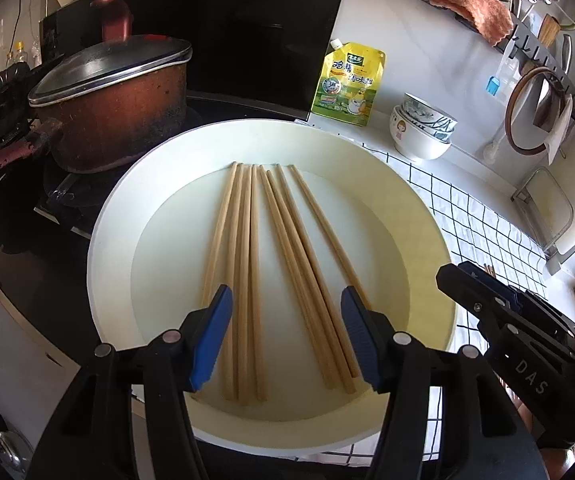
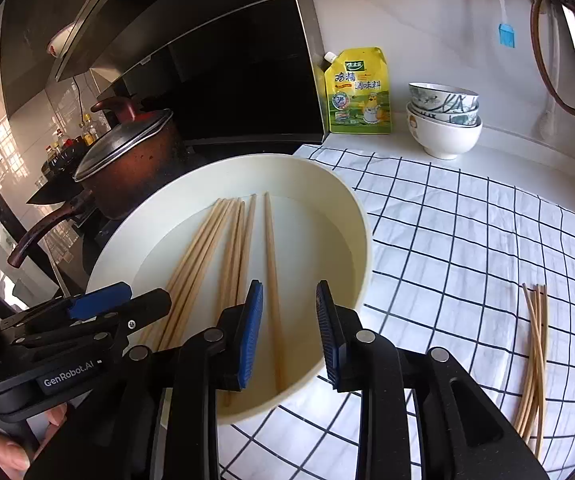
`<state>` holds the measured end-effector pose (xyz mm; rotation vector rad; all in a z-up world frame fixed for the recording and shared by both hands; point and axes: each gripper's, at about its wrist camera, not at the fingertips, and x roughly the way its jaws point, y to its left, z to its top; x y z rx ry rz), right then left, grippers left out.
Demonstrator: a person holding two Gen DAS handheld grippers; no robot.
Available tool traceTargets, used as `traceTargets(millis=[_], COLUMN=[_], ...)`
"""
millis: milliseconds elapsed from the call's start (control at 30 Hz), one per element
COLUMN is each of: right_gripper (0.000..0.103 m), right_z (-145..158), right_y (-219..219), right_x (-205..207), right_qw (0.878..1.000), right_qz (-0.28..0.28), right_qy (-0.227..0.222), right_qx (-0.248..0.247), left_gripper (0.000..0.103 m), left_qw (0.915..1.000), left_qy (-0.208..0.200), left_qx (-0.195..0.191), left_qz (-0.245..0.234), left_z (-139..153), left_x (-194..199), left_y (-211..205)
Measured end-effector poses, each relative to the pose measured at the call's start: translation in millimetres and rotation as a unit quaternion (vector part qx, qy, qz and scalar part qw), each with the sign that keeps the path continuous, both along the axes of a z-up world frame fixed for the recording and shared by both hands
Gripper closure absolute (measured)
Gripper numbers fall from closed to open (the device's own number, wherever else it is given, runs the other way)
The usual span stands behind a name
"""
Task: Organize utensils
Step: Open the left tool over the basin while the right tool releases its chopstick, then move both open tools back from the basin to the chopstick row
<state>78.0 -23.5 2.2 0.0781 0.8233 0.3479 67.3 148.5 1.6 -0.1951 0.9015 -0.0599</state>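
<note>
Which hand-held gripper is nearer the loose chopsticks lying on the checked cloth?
Right. The right hand-held gripper hangs over the cream basin's near edge, on the cloth side, open around one basin chopstick. The left hand-held gripper is farther from the loose chopsticks, over the basin's middle.

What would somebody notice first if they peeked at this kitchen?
Probably the big cream bowl in the middle, with wooden chopsticks lying fanned out inside it. Next, the battered brown pot with its lid on the stove to the left, and the bright yellow seasoning pouch standing against the back wall beside stacked bowls.
</note>
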Motion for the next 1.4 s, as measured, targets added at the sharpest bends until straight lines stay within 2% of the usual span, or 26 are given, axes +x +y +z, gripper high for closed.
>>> traceTargets(millis=[333,400,600,700,933,1167,1400], right_gripper=[0.070,0.065,0.060,0.060,0.058,0.058,0.058], right_z=[2.7,2.5,-2.2,-6.5,-23.5,-48.4,-65.3], right_y=[-58.5,-71.2,-111.8,-135.8,-185.1,-209.6,-212.0], right_x=[-33.6,-40.2,-61.2,-70.9,-85.7,-83.8,-72.5], right_qw=[0.999,0.998,0.996,0.994,0.988,0.985,0.987], right_qz=[-0.044,-0.053,-0.083,-0.104,-0.145,-0.156,-0.140], right_qy=[-0.013,-0.016,-0.020,-0.019,-0.005,0.023,0.042], right_qx=[-0.002,-0.004,-0.016,-0.025,-0.047,-0.064,-0.070], left_gripper=[0.042,0.040,0.034,0.030,0.028,0.025,0.025], left_qw=[0.9990,0.9985,0.9967,0.9958,0.9929,0.9896,0.9879], left_qy=[-0.004,-0.004,-0.007,-0.010,-0.010,-0.010,0.003], left_qx=[0.027,0.028,0.031,0.027,0.026,0.035,0.048], left_qz=[-0.036,-0.047,-0.075,-0.087,-0.116,-0.139,-0.148], left_z=[4.3,3.8,2.9,2.4,-3.7,-11.6,-27.3], left_x=[-19.1,-22.5,-30.6,-34.5,-41.2,-43.6,-37.2], left_y=[-49.9,-61.1,-94.7,-110.9,-149.7,-182.2,-202.7])
